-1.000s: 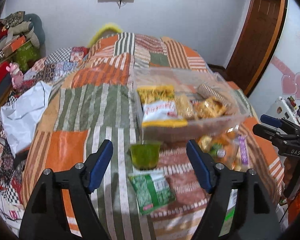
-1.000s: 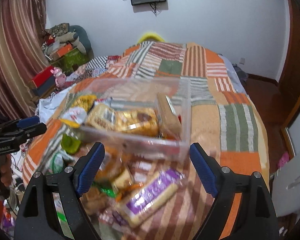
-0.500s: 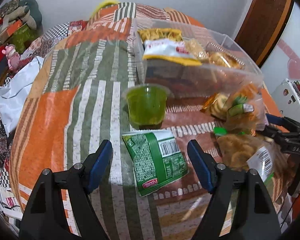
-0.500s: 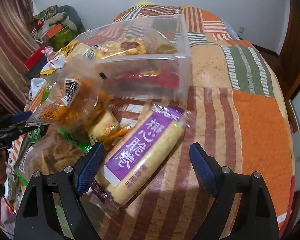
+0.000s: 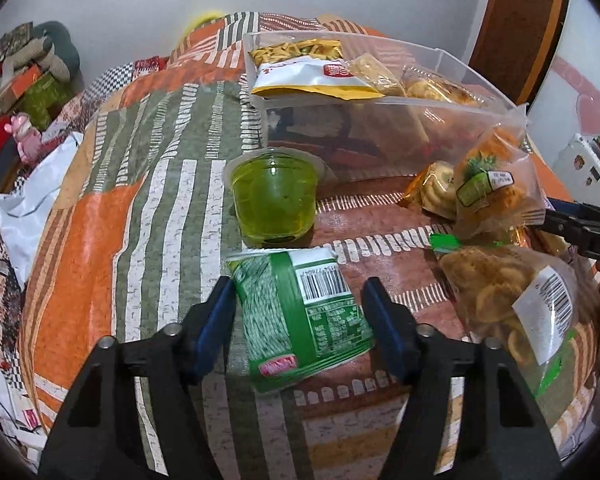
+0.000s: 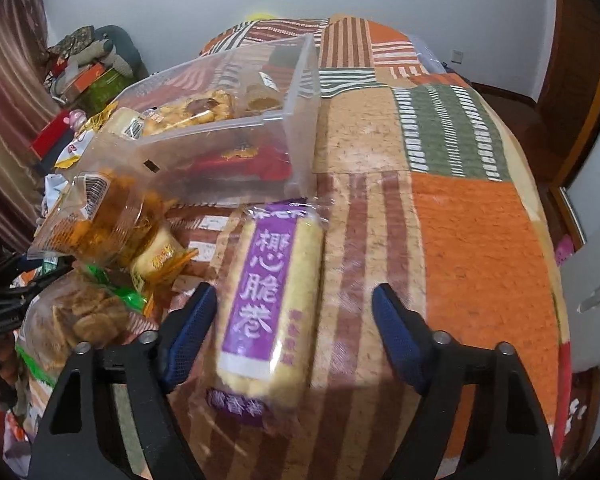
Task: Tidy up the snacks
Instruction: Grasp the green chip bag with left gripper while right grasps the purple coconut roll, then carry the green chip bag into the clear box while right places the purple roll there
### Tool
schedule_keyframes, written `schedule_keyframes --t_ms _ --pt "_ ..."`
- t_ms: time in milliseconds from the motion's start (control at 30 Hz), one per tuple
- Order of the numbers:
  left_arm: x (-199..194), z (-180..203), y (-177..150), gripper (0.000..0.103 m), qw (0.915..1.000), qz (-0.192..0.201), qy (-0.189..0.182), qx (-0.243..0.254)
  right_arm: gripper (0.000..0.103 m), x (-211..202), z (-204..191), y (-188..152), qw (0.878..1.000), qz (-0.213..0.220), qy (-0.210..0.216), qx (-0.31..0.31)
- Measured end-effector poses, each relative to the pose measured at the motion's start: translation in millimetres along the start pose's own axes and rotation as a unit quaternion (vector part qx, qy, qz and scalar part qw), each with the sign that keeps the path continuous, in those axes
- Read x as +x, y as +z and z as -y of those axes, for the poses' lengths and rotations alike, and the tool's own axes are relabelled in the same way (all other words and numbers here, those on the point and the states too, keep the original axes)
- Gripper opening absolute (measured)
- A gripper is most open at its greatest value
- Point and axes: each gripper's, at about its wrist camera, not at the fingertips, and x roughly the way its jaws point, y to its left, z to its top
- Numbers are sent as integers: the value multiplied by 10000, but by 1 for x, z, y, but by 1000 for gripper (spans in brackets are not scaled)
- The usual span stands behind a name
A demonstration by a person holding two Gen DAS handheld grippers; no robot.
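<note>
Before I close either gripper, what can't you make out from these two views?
- Left wrist: near edge of the green packet lies between the left gripper fingers; contact unclear.
- Right wrist: the purple roll pack is motion-blurred; small print unreadable.
- Both: the clear bin floor is hidden beneath snacks.
- Left wrist: the right gripper is cut off by the edge.

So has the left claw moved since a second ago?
Yes. The left claw has come down and forward: its fingers now flank the green packet, and the clear bin looms closer.

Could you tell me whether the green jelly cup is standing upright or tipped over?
Tipped: the green jelly cup lies on the bedspread, its flat base facing the camera.
</note>
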Motion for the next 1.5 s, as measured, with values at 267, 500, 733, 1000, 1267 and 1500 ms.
schedule_keyframes --t_ms 267,500,733,1000,1267,1500 --pt "-9 4 -2 50 9997 -20 -176 166 43 -2 -2 -6 9998 15 177 74" --pt "-38 2 8 50 9992 317 -246 91 43 -19 4 -10 9993 77 320 156" --pt "-65 4 34 50 9968 688 -408 28 43 -47 -2 3 9982 486 338 61" --pt "-92 20 78 50 9906 1252 -517 190 43 -78 -16 37 9925 1135 379 -244" --pt "-90 34 120 50 9875 1431 -625 224 43 -75 -36 71 9859 1514 484 -524" --pt "-66 36 144 50 9883 1338 -717 143 43 -56 -49 94 9844 1534 600 -614"
